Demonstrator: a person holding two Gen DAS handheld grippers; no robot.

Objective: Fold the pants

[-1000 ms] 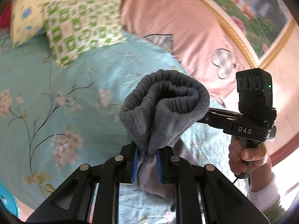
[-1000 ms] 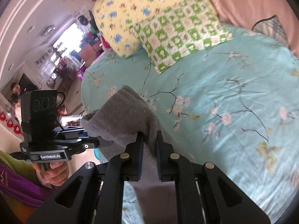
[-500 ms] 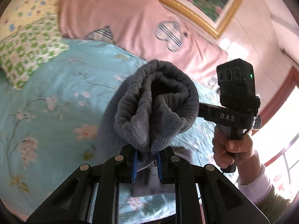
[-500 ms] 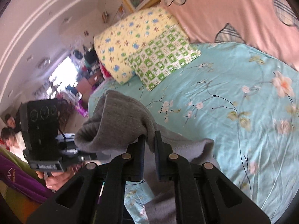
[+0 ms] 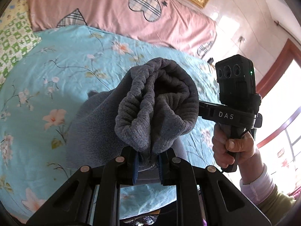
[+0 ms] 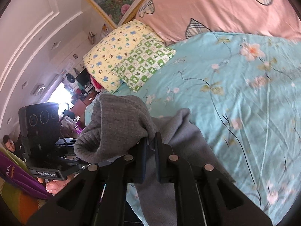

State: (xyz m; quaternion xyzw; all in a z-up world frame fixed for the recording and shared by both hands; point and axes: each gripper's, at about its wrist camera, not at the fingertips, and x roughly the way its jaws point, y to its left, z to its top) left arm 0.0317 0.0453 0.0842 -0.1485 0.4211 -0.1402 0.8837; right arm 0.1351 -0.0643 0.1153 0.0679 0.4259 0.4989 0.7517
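Grey fleecy knit pants (image 5: 156, 111) are pinched by both tools, and the bunched cloth stands up above the fingers. In the left wrist view the left gripper (image 5: 147, 162) is clamped on a thick gathered fold, its blue pads pressed into the fabric. In the right wrist view the right gripper (image 6: 150, 156) has its jaws nearly together on a thinner edge of the same garment. The rest of the pants trails down onto the turquoise bedsheet printed with pink blossoms (image 6: 244, 103). A hand (image 5: 231, 146) grips the handle of the right tool, a pale cuff at its wrist. A yellow patterned pillow (image 6: 112, 60) and a green-and-white checked pillow (image 6: 144, 62) lie at the far end, touching each other, beside a pink quilt with plaid hearts (image 5: 112, 9)
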